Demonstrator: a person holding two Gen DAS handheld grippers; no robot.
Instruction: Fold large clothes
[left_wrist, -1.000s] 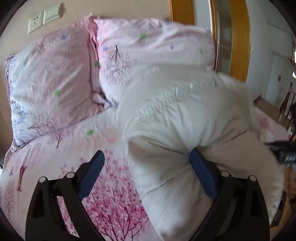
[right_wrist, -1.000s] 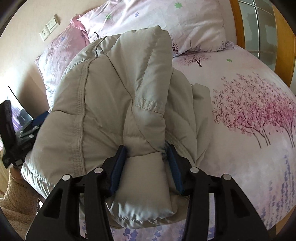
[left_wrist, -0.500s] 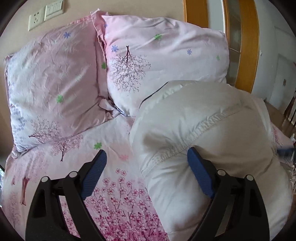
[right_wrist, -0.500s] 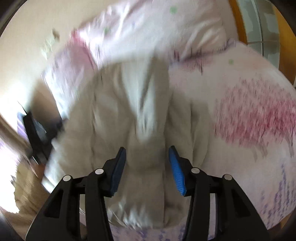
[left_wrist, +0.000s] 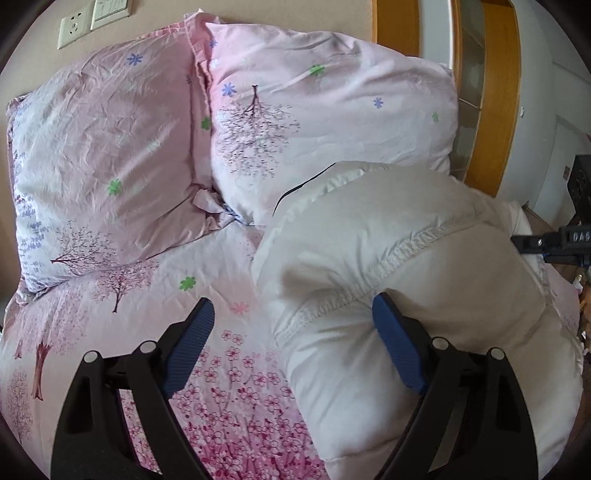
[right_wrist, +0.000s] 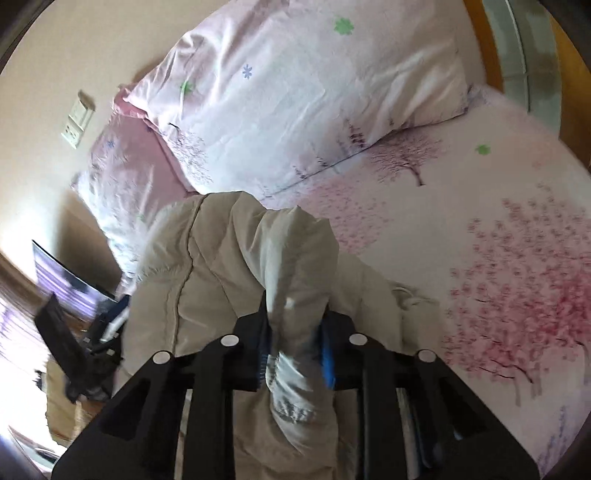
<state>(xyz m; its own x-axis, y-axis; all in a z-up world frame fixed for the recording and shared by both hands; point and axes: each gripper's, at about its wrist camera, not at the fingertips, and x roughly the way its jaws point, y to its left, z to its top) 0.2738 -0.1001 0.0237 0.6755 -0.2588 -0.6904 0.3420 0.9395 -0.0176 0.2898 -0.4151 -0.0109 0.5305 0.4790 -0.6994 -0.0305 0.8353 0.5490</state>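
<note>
A puffy off-white down jacket lies bundled on the pink floral bed, just below the right pillow. My left gripper stands wide open at its near left edge. Its right pad presses into the padding and its left pad hangs over bare sheet. In the right wrist view the jacket is a lump under my right gripper. Those jaws are closing, and a raised fold of the jacket is pinched between the blue pads. The right gripper's tip shows at the left view's right edge.
Two pink floral pillows lean on the wall at the head of the bed. The floral sheet spreads wide to the right of the jacket. A wooden door frame stands behind, and wall sockets above.
My right gripper has narrowed onto a fold of the jacket and lifted back, so the jacket looks smaller. In the left view the jacket has settled lower and both pillows show more fully.
</note>
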